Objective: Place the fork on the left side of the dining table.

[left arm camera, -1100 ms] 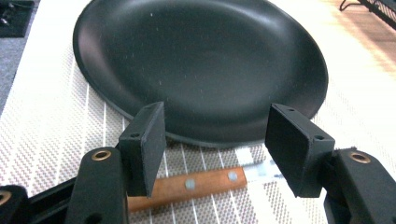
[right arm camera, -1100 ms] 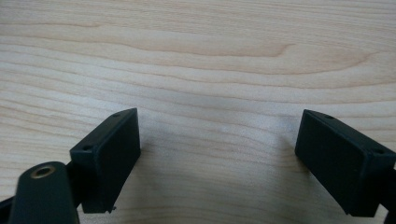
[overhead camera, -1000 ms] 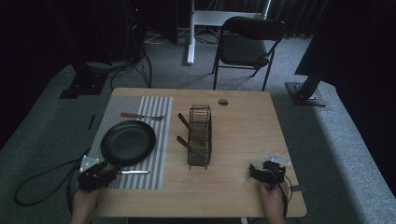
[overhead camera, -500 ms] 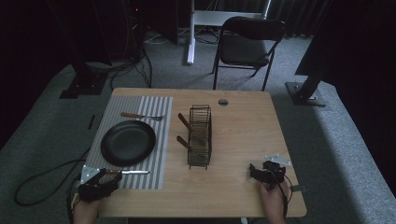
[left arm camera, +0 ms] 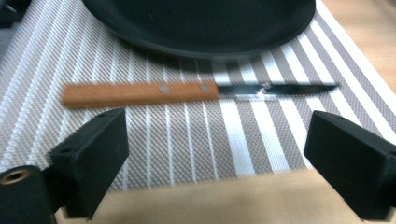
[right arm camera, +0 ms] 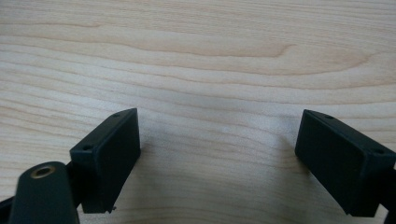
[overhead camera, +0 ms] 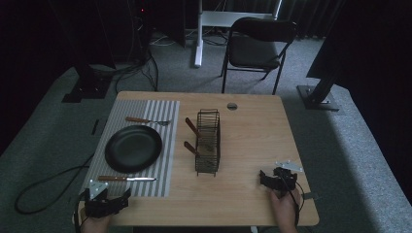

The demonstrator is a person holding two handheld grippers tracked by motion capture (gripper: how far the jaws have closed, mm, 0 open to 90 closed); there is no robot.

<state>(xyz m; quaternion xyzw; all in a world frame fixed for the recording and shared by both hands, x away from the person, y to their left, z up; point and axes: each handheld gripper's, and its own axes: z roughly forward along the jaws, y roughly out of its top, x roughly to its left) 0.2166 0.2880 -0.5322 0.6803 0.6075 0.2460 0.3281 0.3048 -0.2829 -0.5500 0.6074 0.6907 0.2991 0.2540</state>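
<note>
The wooden worktop (overhead camera: pixel 252 145) carries a striped placemat (overhead camera: pixel 167 145) along its left part, and on that mat sits a black plate (overhead camera: pixel 133 148), round and shallow. Near the middle of the worktop stands a wire rack (overhead camera: pixel 208 141) with two wooden-handled utensils leaning in it (what kind they are cannot be told). A fork (overhead camera: pixel 147 120) lies on the mat beyond the plate. A knife (overhead camera: pixel 126 178) with a wooden handle lies flat on the mat just on the near side of the plate, blade pointing right; in the left gripper view the knife (left arm camera: pixel 196 91) lies crosswise ahead of the jaws, close to the plate's rim but apart from it. The left tool (overhead camera: pixel 104 204) hovers at the near left corner, short of the knife, jaws spread wide and holding nothing. The right tool (overhead camera: pixel 276 179) rests low over bare wood at the near right, its jaws likewise wide apart and empty.
</note>
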